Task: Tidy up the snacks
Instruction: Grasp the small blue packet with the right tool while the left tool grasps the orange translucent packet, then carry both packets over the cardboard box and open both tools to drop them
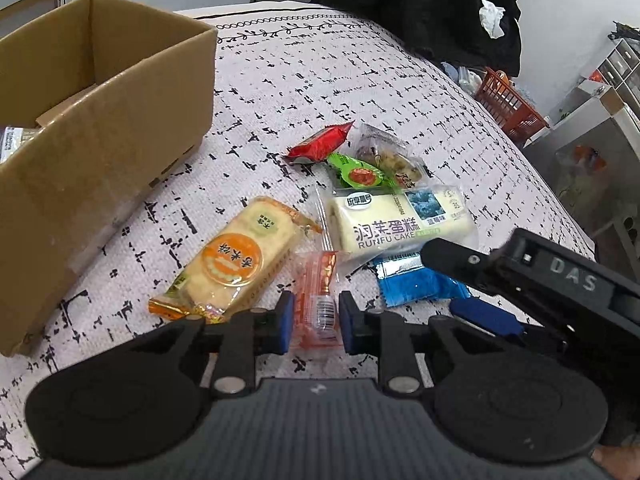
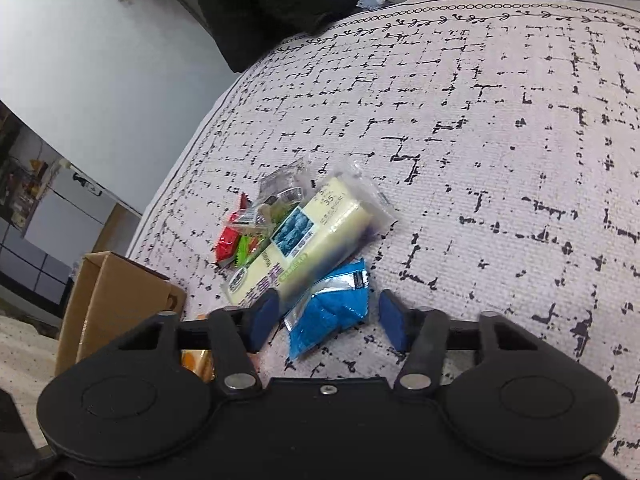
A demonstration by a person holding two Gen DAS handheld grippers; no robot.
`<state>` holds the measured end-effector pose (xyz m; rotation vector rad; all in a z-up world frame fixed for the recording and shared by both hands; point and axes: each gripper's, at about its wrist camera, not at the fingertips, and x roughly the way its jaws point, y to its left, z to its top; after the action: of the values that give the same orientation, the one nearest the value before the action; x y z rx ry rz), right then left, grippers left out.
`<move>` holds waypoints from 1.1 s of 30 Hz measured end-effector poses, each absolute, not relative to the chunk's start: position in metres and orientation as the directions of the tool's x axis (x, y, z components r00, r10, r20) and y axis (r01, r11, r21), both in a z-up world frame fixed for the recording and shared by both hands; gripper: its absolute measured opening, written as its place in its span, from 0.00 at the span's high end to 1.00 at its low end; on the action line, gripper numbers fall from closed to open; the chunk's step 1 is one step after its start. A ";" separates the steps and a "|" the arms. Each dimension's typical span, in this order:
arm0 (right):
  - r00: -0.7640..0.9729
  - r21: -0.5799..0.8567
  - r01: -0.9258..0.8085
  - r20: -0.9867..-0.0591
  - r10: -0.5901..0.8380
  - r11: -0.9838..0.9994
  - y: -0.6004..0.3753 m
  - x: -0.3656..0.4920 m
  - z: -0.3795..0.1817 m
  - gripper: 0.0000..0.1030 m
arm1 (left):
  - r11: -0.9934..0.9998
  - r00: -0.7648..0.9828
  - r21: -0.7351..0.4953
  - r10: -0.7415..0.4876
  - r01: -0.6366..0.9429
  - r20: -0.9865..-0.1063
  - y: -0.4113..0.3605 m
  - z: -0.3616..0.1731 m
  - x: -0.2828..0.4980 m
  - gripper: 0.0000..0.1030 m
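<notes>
Several snacks lie on the patterned tablecloth (image 1: 280, 80). My left gripper (image 1: 316, 306) is shut on a small clear orange packet (image 1: 318, 288), with a blue pad against each of its sides. Left of it lies a rice cracker pack (image 1: 236, 256), and behind it a white Runfu cake pack (image 1: 392, 220). My right gripper (image 2: 328, 314) stands open around a blue packet (image 2: 332, 308), with a gap at the right pad. It also shows from the side as the right gripper (image 1: 452, 280). Red (image 1: 320, 142), green (image 1: 356, 172) and clear (image 1: 388, 152) packets lie further back.
An open cardboard box (image 1: 100, 120) stands at the left of the table, also seen as the box (image 2: 112, 296). Dark clothing (image 1: 420, 0) hangs beyond the far edge. An orange basket (image 1: 508, 100) and shelves sit off the table's right side.
</notes>
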<state>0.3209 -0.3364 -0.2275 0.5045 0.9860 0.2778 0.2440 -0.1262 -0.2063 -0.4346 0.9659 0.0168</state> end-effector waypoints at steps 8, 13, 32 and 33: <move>0.533 0.527 0.024 -0.726 0.435 0.850 -0.341 0.317 -0.228 0.74 | 0.911 0.592 -0.359 -0.178 -0.202 -0.786 -0.121 -0.197 0.237 0.78; 0.558 0.530 0.044 -0.716 0.419 0.847 -0.348 0.306 -0.217 0.76 | 0.912 0.611 -0.368 -0.188 -0.183 -0.769 -0.121 -0.185 0.230 0.78; 0.624 0.587 0.003 -0.634 0.457 0.809 -0.349 0.268 -0.153 0.87 | 0.891 0.677 -0.432 -0.232 -0.140 -0.699 -0.105 -0.139 0.202 0.85; 0.627 0.597 0.003 -0.626 0.464 0.802 -0.349 0.265 -0.149 0.87 | 0.890 0.681 -0.434 -0.232 -0.139 -0.694 -0.104 -0.137 0.200 0.85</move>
<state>0.2654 -0.3489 -0.1493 0.5974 0.8631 0.2827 0.2003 -0.1040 -0.1367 -0.4839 0.8285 -0.0550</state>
